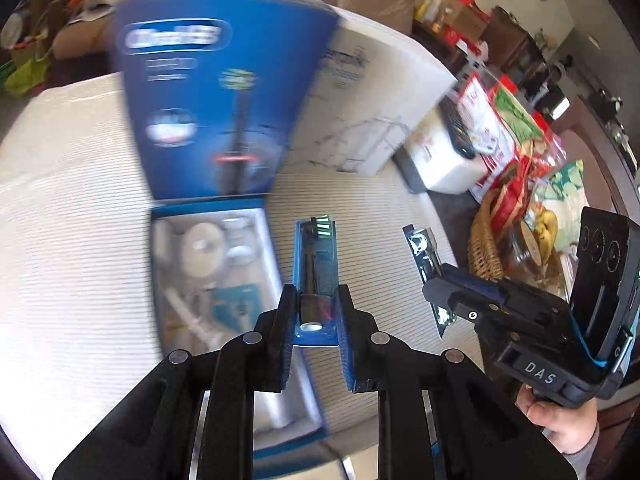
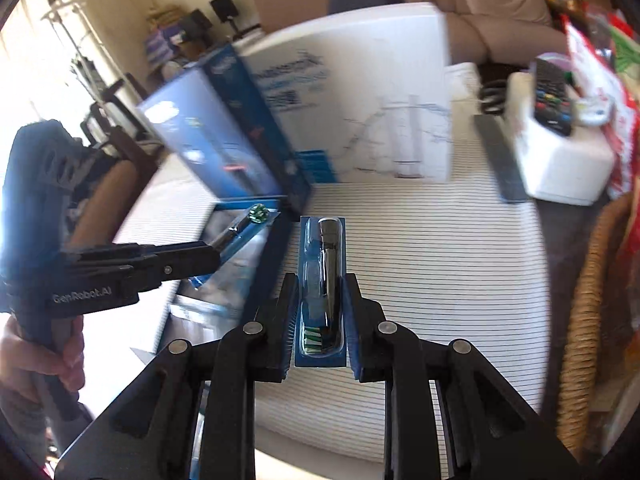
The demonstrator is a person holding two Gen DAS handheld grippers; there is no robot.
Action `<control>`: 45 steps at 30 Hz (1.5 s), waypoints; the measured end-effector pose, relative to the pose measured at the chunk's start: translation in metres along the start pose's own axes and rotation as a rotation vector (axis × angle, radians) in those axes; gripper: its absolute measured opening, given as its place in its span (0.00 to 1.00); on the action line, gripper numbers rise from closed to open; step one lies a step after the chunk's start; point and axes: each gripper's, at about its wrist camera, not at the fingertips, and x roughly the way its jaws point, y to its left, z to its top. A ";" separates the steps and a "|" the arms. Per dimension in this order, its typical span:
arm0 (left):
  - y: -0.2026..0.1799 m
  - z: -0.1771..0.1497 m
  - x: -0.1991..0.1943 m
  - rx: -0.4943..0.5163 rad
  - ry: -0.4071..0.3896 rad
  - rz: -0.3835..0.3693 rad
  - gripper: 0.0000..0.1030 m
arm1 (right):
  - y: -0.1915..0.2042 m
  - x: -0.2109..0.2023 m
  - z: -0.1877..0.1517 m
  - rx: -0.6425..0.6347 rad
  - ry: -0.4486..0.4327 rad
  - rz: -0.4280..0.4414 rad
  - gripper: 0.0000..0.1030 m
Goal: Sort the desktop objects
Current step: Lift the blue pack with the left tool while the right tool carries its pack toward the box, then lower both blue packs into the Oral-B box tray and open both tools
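Each hand has a brush-head pack in its tool, held above the striped white surface (image 2: 440, 280). The left tool (image 1: 314, 320) is clamped on a blue blister pack (image 1: 315, 280), seen at the centre of the left wrist view with the green-and-white bristles pointing away. The right tool (image 2: 320, 320) is likewise closed on a second blister pack (image 2: 323, 280), at the centre of its own view, with the bristles toward the camera. In both views the pads press the packs' long edges, so neither pack hangs loose.

Left of centre in the left wrist view lies the open toothbrush box (image 1: 212, 280), its white insert showing and its blue lid (image 1: 208, 92) standing up behind it. A white carton (image 1: 372, 100) stands to the right of the lid. At the far right, clutter and a wicker basket (image 1: 486, 240) crowd the edge.

The step in hand looks like carrying: both packs are picked up and neither is put down yet. I'd guess the box is where they belong, since it lies open with matching parts inside, though that is only a guess.

The next move calls for bringing one pack over the open box, lowering it flat into a free spot in the insert, then parting the pads. The two tools sit close together, so going one at a time would avoid a knock.
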 end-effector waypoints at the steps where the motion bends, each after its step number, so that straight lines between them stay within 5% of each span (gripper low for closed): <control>1: 0.012 -0.004 -0.006 -0.019 -0.004 0.009 0.18 | 0.010 0.007 0.001 0.008 0.006 0.032 0.20; 7: 0.068 -0.022 -0.012 -0.124 0.010 0.014 0.18 | 0.053 0.062 0.002 0.048 0.079 0.112 0.20; 18: 0.086 -0.019 0.004 -0.189 0.006 -0.029 0.18 | 0.070 0.126 0.008 0.027 0.139 -0.043 0.20; 26: 0.101 -0.021 -0.003 -0.199 -0.007 -0.034 0.18 | 0.113 0.138 0.003 -0.318 0.223 -0.201 0.20; 34: 0.112 -0.024 -0.008 -0.221 -0.021 -0.044 0.19 | 0.148 0.147 -0.005 -0.708 0.348 -0.234 0.19; 41: 0.110 -0.025 -0.012 -0.217 -0.033 -0.044 0.19 | 0.147 0.150 0.001 -0.814 0.429 -0.145 0.20; 45: 0.109 -0.024 -0.017 -0.216 -0.047 -0.033 0.19 | 0.141 0.155 0.010 -0.724 0.501 -0.107 0.20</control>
